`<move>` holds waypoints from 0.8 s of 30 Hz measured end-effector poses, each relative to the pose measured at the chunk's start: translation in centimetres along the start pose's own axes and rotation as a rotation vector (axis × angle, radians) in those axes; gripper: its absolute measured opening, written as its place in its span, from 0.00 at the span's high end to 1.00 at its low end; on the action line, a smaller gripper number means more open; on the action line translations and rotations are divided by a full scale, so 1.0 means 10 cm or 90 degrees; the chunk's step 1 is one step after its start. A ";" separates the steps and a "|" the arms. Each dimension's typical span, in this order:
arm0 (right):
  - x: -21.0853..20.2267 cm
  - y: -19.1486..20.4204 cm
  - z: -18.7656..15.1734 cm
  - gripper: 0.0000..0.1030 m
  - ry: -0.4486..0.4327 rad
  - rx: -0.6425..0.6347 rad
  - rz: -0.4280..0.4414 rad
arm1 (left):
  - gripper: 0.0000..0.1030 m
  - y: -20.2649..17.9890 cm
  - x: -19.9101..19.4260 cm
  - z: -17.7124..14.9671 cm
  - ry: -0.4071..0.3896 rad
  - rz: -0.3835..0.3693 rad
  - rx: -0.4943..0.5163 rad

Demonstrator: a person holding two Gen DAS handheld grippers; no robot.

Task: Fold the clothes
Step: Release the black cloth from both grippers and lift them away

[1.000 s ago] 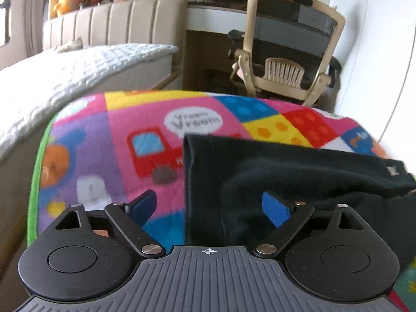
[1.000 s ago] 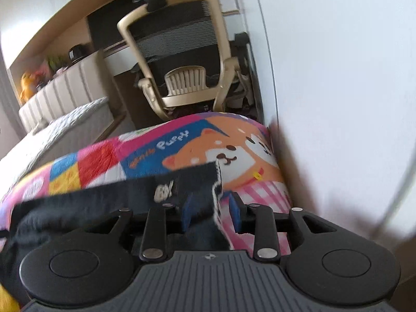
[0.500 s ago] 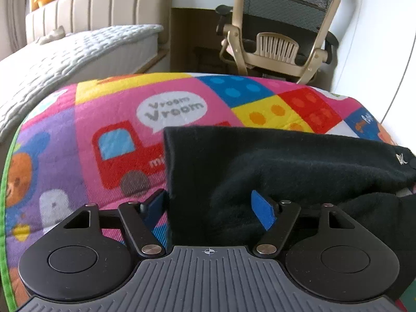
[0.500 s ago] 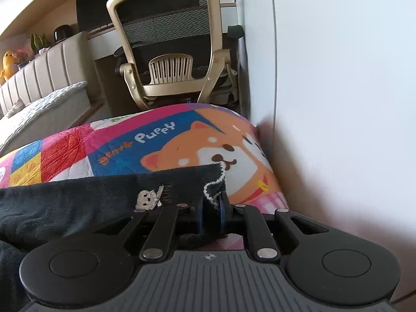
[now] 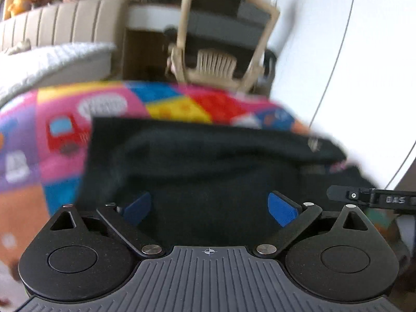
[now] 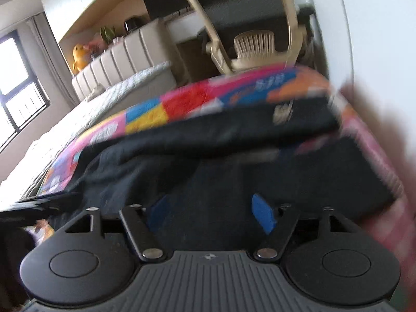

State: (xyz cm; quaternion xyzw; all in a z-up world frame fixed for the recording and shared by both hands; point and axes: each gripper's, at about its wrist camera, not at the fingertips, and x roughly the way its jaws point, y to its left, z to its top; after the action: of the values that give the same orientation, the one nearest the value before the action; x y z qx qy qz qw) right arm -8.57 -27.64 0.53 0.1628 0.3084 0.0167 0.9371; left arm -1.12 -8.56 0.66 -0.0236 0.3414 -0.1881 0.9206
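- Left wrist view: the left gripper had its jaws opening, blue pads spread wide with nothing pinched between them. Half a second before, they sat narrower, right at the garment's left edge. So that side looked let go.
- Same view: the black garment lay on the colourful play mat, a folded band running across its far side, with a small white logo near the band's right end. The left edge sat just right of the red truck print on the mat. Frame was blurry, so I couldn't read the fabric's finer wrinkles.
- Same view: part of the other tool poked in at the right edge, just beside the garment.
- Right wrist view: the right gripper was opening too. Half a second earlier its pads were clamped on the garment's corner near the logo; now they stood apart over dark cloth, holding nothing.
- Same view: the garment stretched leftward from the mat's right end, folded band on the far side, looser layer nearer the camera. The beige office chair stood beyond the mat.
- My read: both ends were just dropped, so this fold looked placed. Next grab probably needs a fresh edge, and the loose near layer could bunch.
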 end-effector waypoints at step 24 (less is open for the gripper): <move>0.01 0.03 -0.02 0.00 0.013 -0.028 0.031 | 0.00 -0.16 0.18 -0.09 0.031 0.080 0.070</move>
State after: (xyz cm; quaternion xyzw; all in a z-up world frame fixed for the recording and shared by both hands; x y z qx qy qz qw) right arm -8.60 -27.28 0.44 0.1495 0.3134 0.0481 0.9366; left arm -0.98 -10.58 -0.88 0.0529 0.3533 -0.1492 0.9220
